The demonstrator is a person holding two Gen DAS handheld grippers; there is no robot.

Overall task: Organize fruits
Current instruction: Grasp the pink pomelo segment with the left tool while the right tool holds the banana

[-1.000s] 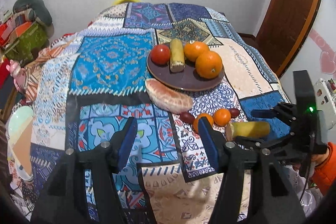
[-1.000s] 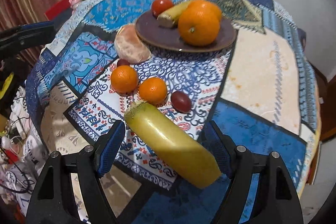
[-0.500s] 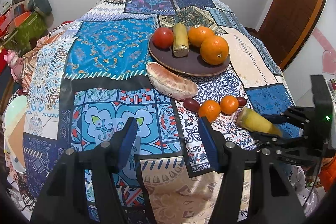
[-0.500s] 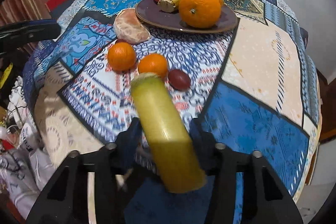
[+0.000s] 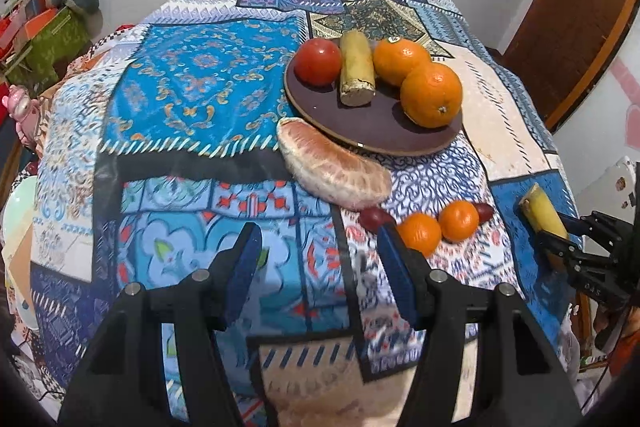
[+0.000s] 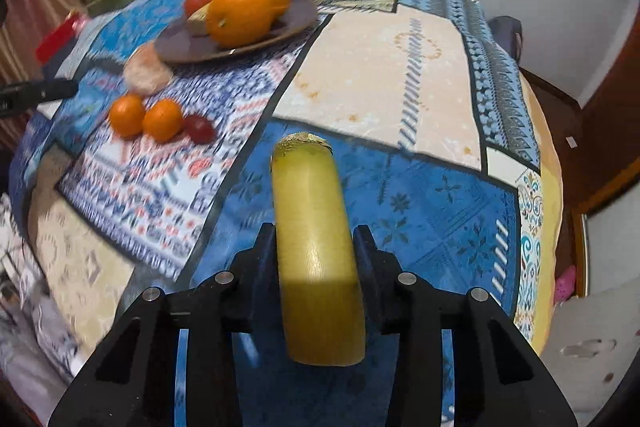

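My right gripper [image 6: 314, 247] is shut on a yellow cane piece [image 6: 316, 247] and holds it above the blue patch of the cloth; it also shows in the left wrist view [image 5: 542, 213]. My left gripper [image 5: 320, 259] is open and empty above the cloth, near two small oranges [image 5: 420, 233] and two dark red fruits [image 5: 376, 217]. A brown plate [image 5: 372, 131] holds a tomato [image 5: 318, 61], another cane piece [image 5: 356, 67] and two big oranges [image 5: 430, 95]. A peeled pomelo segment [image 5: 332, 165] lies by the plate's near rim.
The patchwork cloth [image 5: 192, 95] covers a round table. A wooden door [image 5: 576, 15] is at the right. Cluttered bags and boxes [image 5: 44, 27] stand at the left beyond the table edge.
My right gripper closed on the cane piece, lifted it and swung right, so it now points straight ahead. My left gripper moved a little forward toward the fruits.
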